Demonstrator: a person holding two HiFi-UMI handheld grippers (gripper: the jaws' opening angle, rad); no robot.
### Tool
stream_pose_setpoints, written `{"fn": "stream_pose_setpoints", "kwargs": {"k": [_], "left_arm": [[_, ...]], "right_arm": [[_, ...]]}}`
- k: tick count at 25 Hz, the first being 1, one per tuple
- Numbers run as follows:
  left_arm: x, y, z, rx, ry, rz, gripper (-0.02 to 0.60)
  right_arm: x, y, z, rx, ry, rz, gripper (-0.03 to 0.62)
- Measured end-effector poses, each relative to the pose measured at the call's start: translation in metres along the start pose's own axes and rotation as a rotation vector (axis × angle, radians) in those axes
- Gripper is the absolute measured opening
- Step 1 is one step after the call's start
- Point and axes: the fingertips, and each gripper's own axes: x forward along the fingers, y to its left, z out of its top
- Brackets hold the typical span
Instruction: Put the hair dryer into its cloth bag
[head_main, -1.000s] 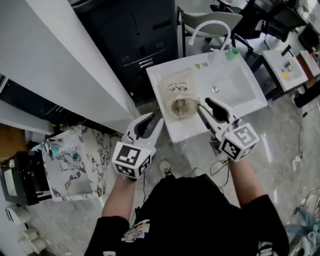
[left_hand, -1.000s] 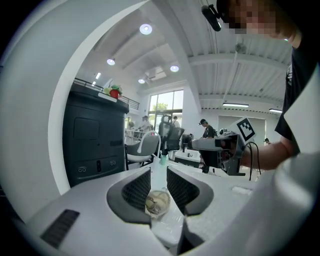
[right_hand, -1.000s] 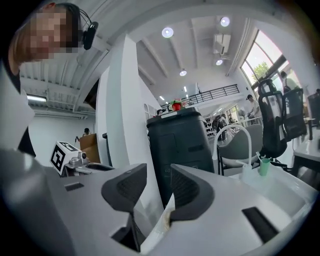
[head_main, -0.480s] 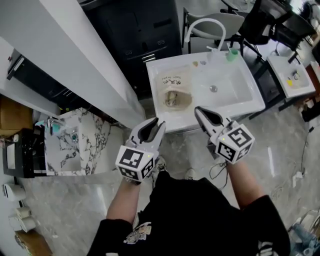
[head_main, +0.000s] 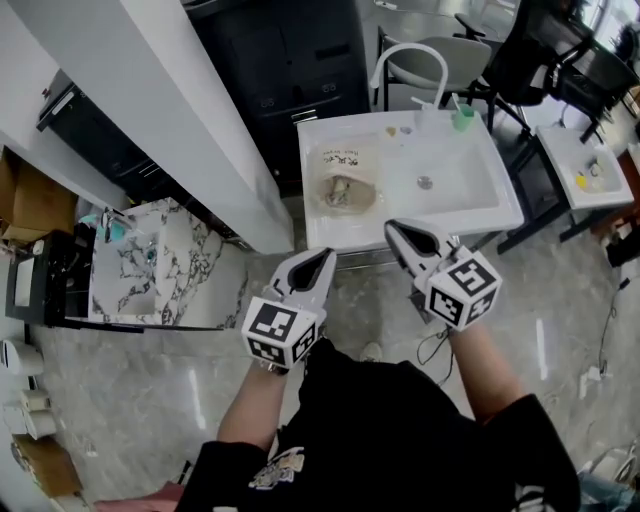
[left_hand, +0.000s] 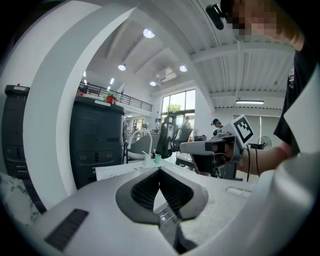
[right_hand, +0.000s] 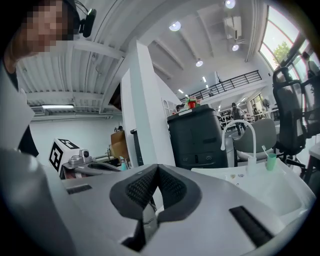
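Observation:
The beige cloth bag (head_main: 346, 178) lies on the left part of the white sink counter (head_main: 480, 205), its open mouth towards me. A greyish shape (head_main: 337, 194) shows inside that mouth; it looks like the hair dryer, mostly hidden. My left gripper (head_main: 324, 259) hangs over the floor short of the counter's front edge, shut and empty; its jaws have just closed on nothing (left_hand: 160, 170). My right gripper (head_main: 392, 227) is level with the front edge, also shut and empty (right_hand: 157, 167). Neither touches the bag.
A white faucet (head_main: 405, 58) and a green cup (head_main: 462, 114) stand at the counter's back. A black cabinet (head_main: 280, 60) is behind it, and a white pillar (head_main: 150, 110) and a marble-topped stand (head_main: 150, 265) to the left. Chairs (head_main: 540, 60) and another white table (head_main: 590, 165) are at the right.
Both grippers have drawn back from the bag towards me, off the counter. The right jaws shut first, then the left jaws. The bag stays where it lay.

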Motion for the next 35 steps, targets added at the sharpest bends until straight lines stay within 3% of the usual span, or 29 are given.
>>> {"fn": "stream_pose_setpoints", "kwargs": {"k": [35], "left_arm": [[-0.014,-0.01,-0.013,-0.035,0.017,-0.008,0.003]], "right_arm": [[-0.004,0.01,-0.022,0.022,0.032,0.005,-0.005]]}}
